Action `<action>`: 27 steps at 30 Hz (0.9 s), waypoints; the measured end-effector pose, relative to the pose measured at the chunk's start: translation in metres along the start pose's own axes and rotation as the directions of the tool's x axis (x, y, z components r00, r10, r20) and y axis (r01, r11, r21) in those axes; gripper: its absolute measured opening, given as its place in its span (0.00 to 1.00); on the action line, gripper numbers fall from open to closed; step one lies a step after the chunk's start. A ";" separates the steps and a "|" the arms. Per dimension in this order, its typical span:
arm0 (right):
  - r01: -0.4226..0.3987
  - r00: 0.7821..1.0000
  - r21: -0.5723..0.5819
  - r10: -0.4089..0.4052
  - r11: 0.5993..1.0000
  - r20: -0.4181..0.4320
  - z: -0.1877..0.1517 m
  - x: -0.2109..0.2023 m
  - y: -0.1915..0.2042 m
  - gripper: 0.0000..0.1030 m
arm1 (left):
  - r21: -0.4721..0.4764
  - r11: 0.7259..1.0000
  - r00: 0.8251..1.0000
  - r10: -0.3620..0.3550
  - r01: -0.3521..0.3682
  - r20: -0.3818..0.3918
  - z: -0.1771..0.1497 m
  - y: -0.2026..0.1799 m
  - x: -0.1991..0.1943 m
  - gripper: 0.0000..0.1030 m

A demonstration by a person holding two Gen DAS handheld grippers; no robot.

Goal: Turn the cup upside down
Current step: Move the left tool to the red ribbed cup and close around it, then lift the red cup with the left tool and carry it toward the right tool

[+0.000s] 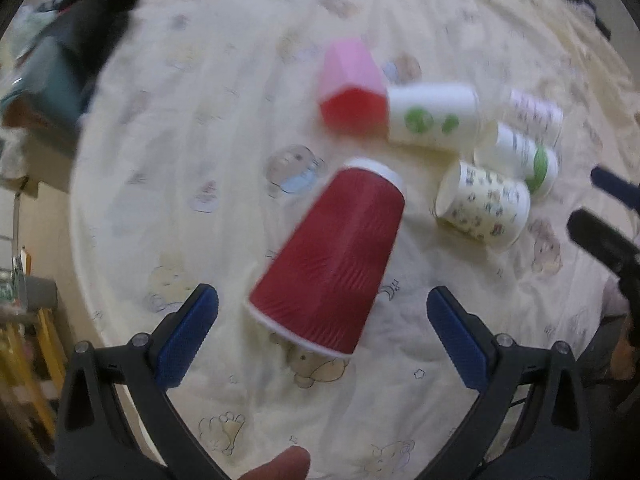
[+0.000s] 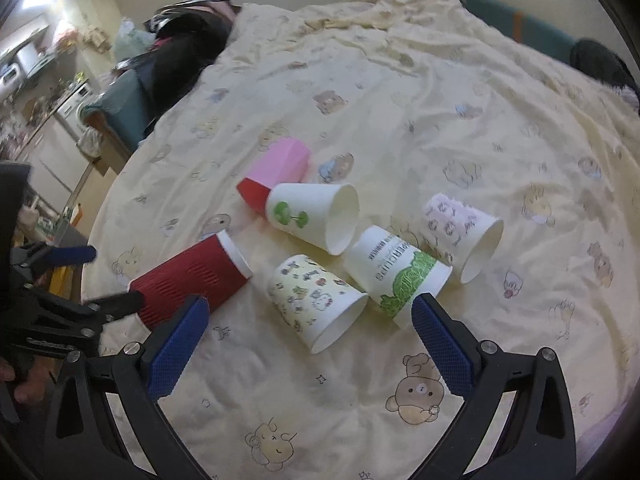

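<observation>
A ribbed red cup (image 1: pixel 332 264) lies on its side on the cream bedsheet (image 1: pixel 200 120), mouth toward me. My left gripper (image 1: pixel 322 308) is open, its blue fingers (image 1: pixel 188 332) on either side of the cup's mouth end, apart from it. In the right wrist view the red cup (image 2: pixel 192 280) lies at the left, with the left gripper (image 2: pixel 100 276) at its mouth end. My right gripper (image 2: pixel 308 316) is open and empty, just short of a cartoon-print cup (image 2: pixel 316 300) lying on its side.
Other cups lie on their sides: pink-and-red (image 2: pixel 276 176), white with green tree (image 2: pixel 316 216), white with green leaves (image 2: pixel 400 272), white with purple print (image 2: pixel 464 232). Dark clothing (image 2: pixel 184 48) lies at the bed's far left. The bed edge (image 2: pixel 104 208) drops off at the left.
</observation>
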State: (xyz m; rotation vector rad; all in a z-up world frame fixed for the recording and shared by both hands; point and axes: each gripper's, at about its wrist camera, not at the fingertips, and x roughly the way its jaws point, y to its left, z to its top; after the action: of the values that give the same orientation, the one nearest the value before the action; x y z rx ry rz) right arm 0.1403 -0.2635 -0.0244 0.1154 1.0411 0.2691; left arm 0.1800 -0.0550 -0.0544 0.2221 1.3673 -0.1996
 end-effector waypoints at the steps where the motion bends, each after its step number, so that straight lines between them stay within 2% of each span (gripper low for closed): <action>1: 0.005 1.000 0.001 -0.005 1.000 -0.001 0.000 0.002 -0.002 1.00 | 0.017 1.000 1.000 0.006 -0.006 -0.016 0.002 -0.004 0.006 1.00; 5: 0.003 1.000 0.000 -0.003 1.000 -0.010 0.002 0.007 -0.008 1.00 | 0.083 0.995 0.997 0.052 -0.047 -0.058 0.009 -0.017 0.027 1.00; 9: 0.001 1.000 0.008 0.000 1.000 -0.021 0.003 0.013 -0.012 1.00 | 0.106 0.993 0.994 0.066 -0.057 -0.084 0.013 -0.025 0.043 1.00; 11: 0.007 1.000 0.016 -0.007 1.000 -0.021 0.003 0.014 -0.014 1.00 | 0.110 0.993 0.994 0.062 -0.051 -0.092 0.015 -0.027 0.048 0.95; 17: 0.019 1.000 0.050 -0.018 0.999 -0.021 0.002 0.013 -0.023 1.00 | 0.128 0.988 0.989 0.105 -0.091 -0.104 0.015 -0.027 0.060 0.95; 19: 0.017 0.999 0.057 -0.015 0.998 -0.028 0.001 0.014 -0.024 1.00 | 0.110 0.991 0.990 0.090 -0.078 -0.109 0.015 -0.024 0.062 0.91; 20: 0.016 0.999 0.059 -0.014 0.998 -0.030 0.001 0.014 -0.024 1.00 | 0.112 0.990 0.990 0.092 -0.080 -0.104 0.014 -0.025 0.062 0.82; 21: 0.016 0.999 0.059 -0.014 0.998 -0.030 0.001 0.014 -0.023 1.00 | 0.117 0.990 0.990 0.095 -0.083 -0.100 0.014 -0.025 0.062 0.78; 27: 0.017 0.999 0.051 -0.016 0.999 -0.029 -0.001 0.013 -0.021 1.00 | 0.074 0.997 0.998 0.003 0.002 -0.063 0.004 -0.018 0.042 0.76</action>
State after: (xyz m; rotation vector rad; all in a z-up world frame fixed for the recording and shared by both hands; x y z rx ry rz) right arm 0.1487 -0.2803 -0.0402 0.1496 1.0776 0.2296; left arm 0.1870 -0.0743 -0.0959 0.2930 1.4242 -0.2445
